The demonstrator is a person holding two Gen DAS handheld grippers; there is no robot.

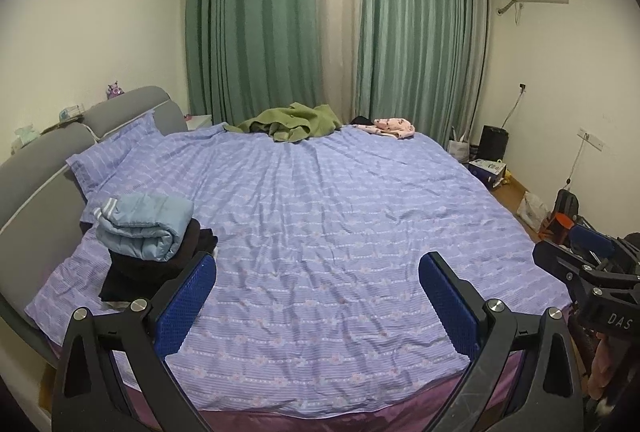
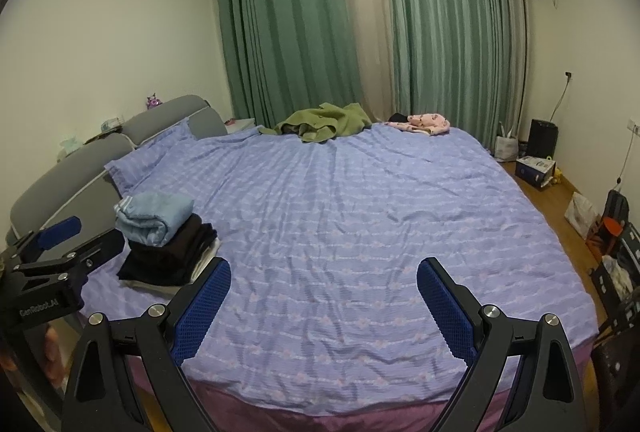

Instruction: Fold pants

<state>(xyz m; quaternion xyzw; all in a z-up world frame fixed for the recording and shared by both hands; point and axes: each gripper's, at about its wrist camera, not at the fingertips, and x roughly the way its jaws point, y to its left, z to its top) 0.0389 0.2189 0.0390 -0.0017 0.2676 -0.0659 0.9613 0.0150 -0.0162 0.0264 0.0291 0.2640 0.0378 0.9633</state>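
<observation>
Pants [image 1: 144,228] stacked (folded); both grippers' jaws wide apart, empty.

1. My left wrist camera sits at the bed's [image 1: 320,216] near edge, facing across it toward the curtains [image 1: 336,24].
2. My right wrist camera sits alongside, aimed likewise.
3. Both views share the bed, the curtains and the folded stack [image 2: 168,244]; each catches the other gripper at its edge.

Both handheld tools look alike: the black plastic left gripper [image 1: 318,274] and black plastic right gripper [image 2: 324,278] carry blue textured rubber finger pads [image 2: 448,306], round silver screws [image 2: 491,311], and white lettering on their bodies.
</observation>
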